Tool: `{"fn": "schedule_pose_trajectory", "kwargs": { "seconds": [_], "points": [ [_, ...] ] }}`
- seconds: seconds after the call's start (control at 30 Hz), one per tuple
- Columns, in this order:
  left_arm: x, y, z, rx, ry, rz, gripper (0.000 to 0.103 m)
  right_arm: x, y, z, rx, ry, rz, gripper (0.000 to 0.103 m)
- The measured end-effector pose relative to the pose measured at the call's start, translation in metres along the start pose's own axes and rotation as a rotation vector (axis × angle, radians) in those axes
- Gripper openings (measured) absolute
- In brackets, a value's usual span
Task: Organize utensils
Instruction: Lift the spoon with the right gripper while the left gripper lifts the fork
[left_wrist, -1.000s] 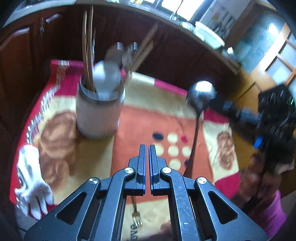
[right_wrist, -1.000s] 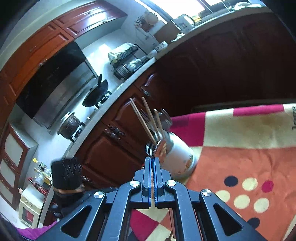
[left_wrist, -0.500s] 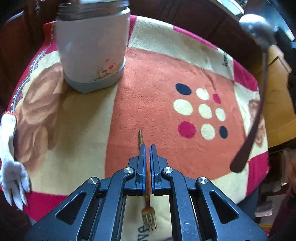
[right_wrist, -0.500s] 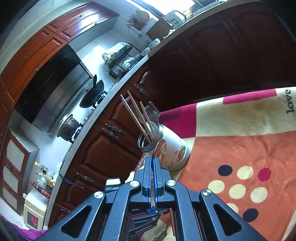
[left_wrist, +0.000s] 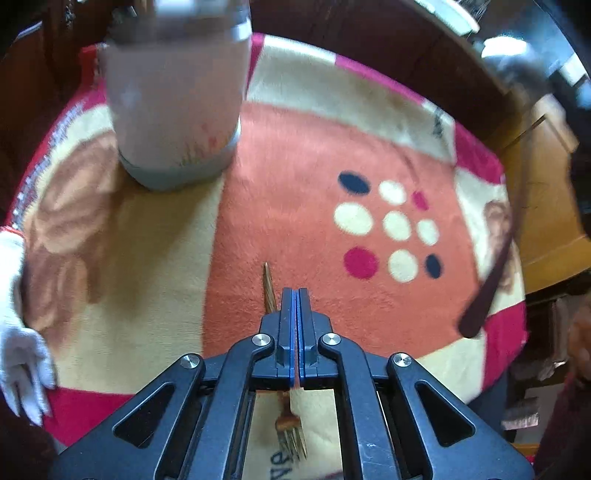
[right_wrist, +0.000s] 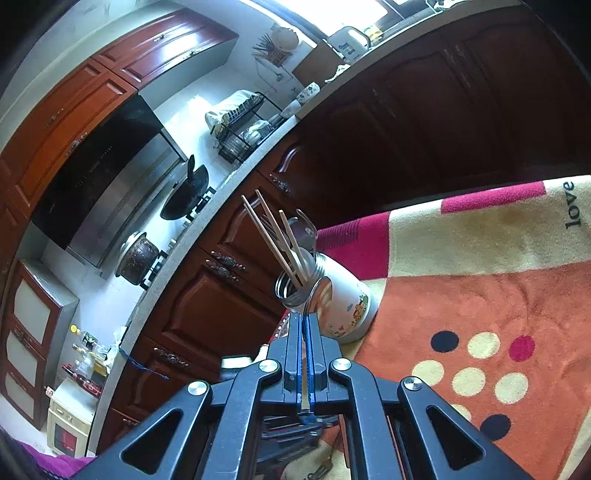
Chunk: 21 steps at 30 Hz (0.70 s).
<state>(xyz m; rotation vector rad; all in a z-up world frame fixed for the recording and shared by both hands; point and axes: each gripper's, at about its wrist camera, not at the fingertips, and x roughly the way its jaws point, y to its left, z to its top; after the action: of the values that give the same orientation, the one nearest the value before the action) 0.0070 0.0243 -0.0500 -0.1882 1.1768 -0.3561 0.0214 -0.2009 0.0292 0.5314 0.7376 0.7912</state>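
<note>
A small bronze fork (left_wrist: 269, 284) lies on the patterned cloth (left_wrist: 295, 155), tines toward me. My left gripper (left_wrist: 294, 293) hovers low over it, shut with nothing between its fingers; the handle shows just left of the tips and the tines (left_wrist: 292, 435) below the jaws. The white utensil holder (left_wrist: 173, 110) stands at the far left of the cloth. In the right wrist view the holder (right_wrist: 347, 310) carries chopsticks (right_wrist: 273, 240) and spoons. My right gripper (right_wrist: 303, 317) is shut on a long spoon (right_wrist: 319, 293), whose dark handle (left_wrist: 491, 280) hangs at the right of the left wrist view.
A white glove (left_wrist: 18, 332) lies at the cloth's left edge. Dark wooden cabinets (right_wrist: 424, 122) and a counter run behind the table. A wooden surface (left_wrist: 550, 221) sits beyond the cloth's right edge. A stove with a wok (right_wrist: 184, 192) is far left.
My left gripper has dropped toward the cloth and tilted down, so the fork now lies right under its tips. The right gripper still holds the spoon, barely moved.
</note>
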Motion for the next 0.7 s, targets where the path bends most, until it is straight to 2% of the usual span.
{"fn": "schedule_pose_trajectory", "kwargs": {
  "seconds": [0.13,0.3,0.37,0.43,0.47,0.57,0.6,0.63,0.67,0.7],
  "points": [
    [-0.024,0.005,0.007,0.01,-0.043,-0.004,0.0,0.001,0.006,0.003,-0.015,-0.005,0.005,0.002],
    [-0.009,0.002,0.0,0.011,0.04,-0.013,0.002,0.004,0.011,0.001,-0.015,0.005,0.011,0.002],
    [0.001,-0.005,-0.006,0.033,0.064,0.018,0.011,0.005,0.012,-0.001,-0.02,0.014,0.01,0.002],
    [0.011,-0.01,-0.011,0.046,0.088,0.063,0.031,0.004,0.011,-0.002,-0.019,0.018,0.01,0.002],
    [0.017,-0.011,-0.013,0.049,0.101,0.085,0.031,0.003,0.01,-0.001,-0.018,0.018,0.009,0.002],
    [0.03,-0.013,-0.015,0.043,0.124,0.099,0.031,0.001,0.008,0.0,-0.014,0.012,0.01,0.002],
    [0.03,-0.016,-0.015,0.062,0.105,0.11,0.031,0.001,0.009,0.0,-0.012,0.011,0.009,0.002],
    [0.031,-0.017,-0.015,0.073,0.102,0.118,0.023,0.0,0.009,0.0,-0.008,0.01,0.01,0.002],
    [0.031,-0.017,-0.014,0.078,0.094,0.123,0.011,0.001,0.009,0.0,-0.007,0.009,0.01,0.002],
    [0.032,-0.015,-0.013,0.071,0.094,0.109,0.006,0.0,0.009,-0.001,-0.007,0.009,0.009,0.002]
  ]
}}
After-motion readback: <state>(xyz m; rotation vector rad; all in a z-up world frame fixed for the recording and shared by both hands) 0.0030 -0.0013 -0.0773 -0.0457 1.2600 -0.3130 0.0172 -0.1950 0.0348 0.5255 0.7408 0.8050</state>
